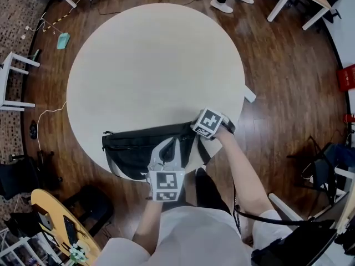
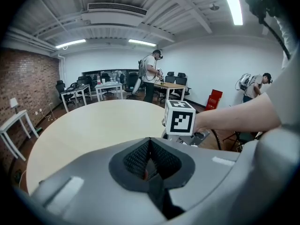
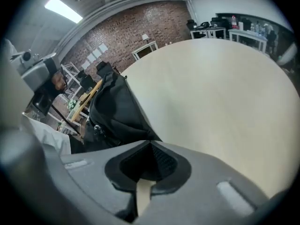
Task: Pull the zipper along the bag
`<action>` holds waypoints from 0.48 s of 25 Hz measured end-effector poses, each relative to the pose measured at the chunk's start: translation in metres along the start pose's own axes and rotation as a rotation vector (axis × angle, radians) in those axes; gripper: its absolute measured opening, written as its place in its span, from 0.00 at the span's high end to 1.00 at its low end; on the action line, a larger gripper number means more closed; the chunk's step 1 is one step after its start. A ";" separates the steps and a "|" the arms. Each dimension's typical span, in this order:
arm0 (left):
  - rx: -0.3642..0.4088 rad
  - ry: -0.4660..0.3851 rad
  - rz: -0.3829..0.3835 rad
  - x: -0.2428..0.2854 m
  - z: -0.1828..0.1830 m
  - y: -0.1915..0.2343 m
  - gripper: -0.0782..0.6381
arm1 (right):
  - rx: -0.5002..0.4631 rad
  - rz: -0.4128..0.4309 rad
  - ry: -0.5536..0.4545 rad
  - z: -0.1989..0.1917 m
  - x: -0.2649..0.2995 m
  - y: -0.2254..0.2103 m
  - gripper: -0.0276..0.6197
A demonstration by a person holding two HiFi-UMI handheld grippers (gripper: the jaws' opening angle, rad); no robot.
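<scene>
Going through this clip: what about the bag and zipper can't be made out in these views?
1. Zipper pull: head view, too small on the black bag; left gripper covers part.
2. Bag, left gripper view: hidden below the gripper's own body.
3. Bag, right gripper view: lower end cut off by the right gripper; zipper too blurred to trace.

Operator wears a white short-sleeved shirt [image 1: 183, 234], with a black cable [image 1: 260, 219] at the right side. Left gripper [image 2: 150, 149] and right gripper [image 3: 151, 150]: grey moulded shells, black ribbed pads [image 2: 135, 156], white marker cube [image 1: 166, 185] bearing black squares.
</scene>
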State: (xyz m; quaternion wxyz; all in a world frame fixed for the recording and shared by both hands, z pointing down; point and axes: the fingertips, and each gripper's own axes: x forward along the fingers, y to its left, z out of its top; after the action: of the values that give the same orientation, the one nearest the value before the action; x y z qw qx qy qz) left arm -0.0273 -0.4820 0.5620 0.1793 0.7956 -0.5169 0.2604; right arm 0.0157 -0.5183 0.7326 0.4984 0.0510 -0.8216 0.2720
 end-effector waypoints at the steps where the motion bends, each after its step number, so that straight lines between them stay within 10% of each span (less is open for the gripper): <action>1: 0.033 0.011 -0.009 0.002 -0.002 -0.003 0.87 | -0.010 0.013 0.018 0.000 0.001 0.000 0.98; 12: 0.699 0.229 -0.180 0.054 -0.046 -0.054 0.58 | 0.001 0.167 -0.046 0.006 -0.003 0.003 0.98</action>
State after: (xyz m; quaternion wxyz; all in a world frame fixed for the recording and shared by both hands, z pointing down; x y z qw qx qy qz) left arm 0.0294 -0.4739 0.6301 -0.0242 0.8167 -0.3017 0.4913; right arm 0.0114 -0.5192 0.7271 0.4549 -0.0111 -0.8341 0.3119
